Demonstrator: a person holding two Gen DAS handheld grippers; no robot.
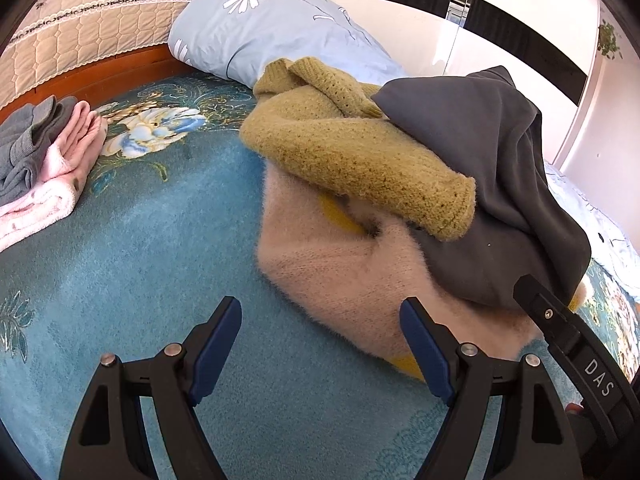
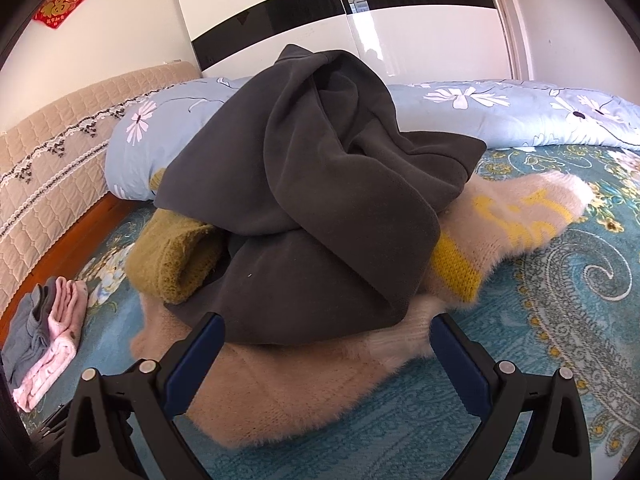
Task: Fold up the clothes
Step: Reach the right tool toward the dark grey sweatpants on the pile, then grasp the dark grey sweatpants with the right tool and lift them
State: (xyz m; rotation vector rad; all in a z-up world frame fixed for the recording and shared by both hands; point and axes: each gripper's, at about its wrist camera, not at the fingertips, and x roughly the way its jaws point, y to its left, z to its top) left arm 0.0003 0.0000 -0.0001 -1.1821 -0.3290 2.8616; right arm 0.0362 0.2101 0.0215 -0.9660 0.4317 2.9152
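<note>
Looking at a heap of unfolded clothes on our teal bedspread: a dark grey top sits on top, an olive knit pokes out on its left, and a fuzzy beige sweater with yellow trim lies underneath it all. Our left gripper hangs wide open over the bedspread, just near the beige sweater's edge, holding nothing. Our right gripper is spread open too, right at the near edge of the grey top, nothing between its pads. Far left, a folded pink and grey stack sits well apart from the heap. A blue floral pillow lies behind the pile.
</note>
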